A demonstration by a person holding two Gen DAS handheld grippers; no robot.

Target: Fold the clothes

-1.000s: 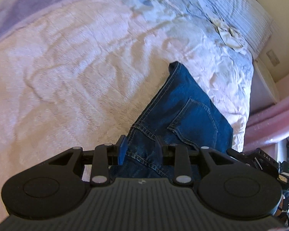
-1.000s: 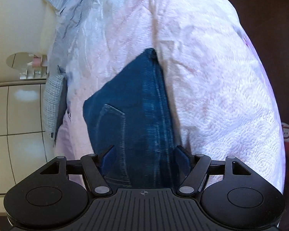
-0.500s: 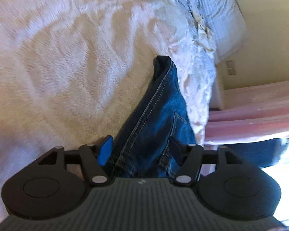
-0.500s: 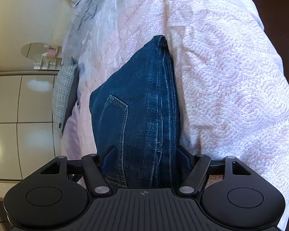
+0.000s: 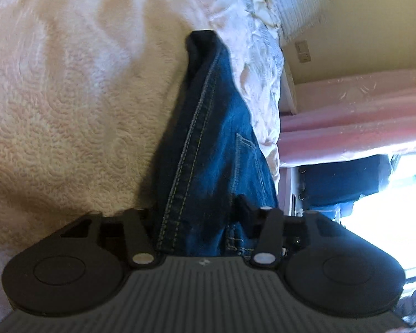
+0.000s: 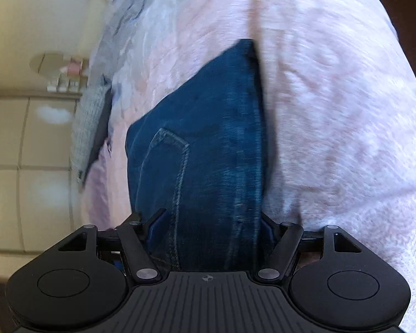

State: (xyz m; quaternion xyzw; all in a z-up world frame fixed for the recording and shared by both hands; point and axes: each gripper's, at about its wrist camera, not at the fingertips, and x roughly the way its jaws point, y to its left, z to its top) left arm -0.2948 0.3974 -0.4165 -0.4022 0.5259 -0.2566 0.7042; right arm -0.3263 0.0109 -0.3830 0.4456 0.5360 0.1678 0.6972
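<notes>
Folded dark blue jeans lie on a pale pink quilted bedspread, a back pocket facing up. My left gripper straddles the near end at the stitched seam; its jaws are closing with denim filling the gap, and the left finger is hidden behind the fold. In the right wrist view the jeans run away from me across the bedspread. The right gripper has its blue pads on either side of the near edge; its jaws are closing too, and the pads still show beside the denim.
A blue-grey striped pillow lies at the head of the bed, with pink curtains and a bright window beyond the bed's edge. The right wrist view shows a grey cushion hanging off the bed and pale cupboard doors.
The left gripper dropped low toward the bed and tipped up, let go of the denim, spread wide, then narrowed again. The right gripper stayed put, rolled slightly, and its fingers drew in.
</notes>
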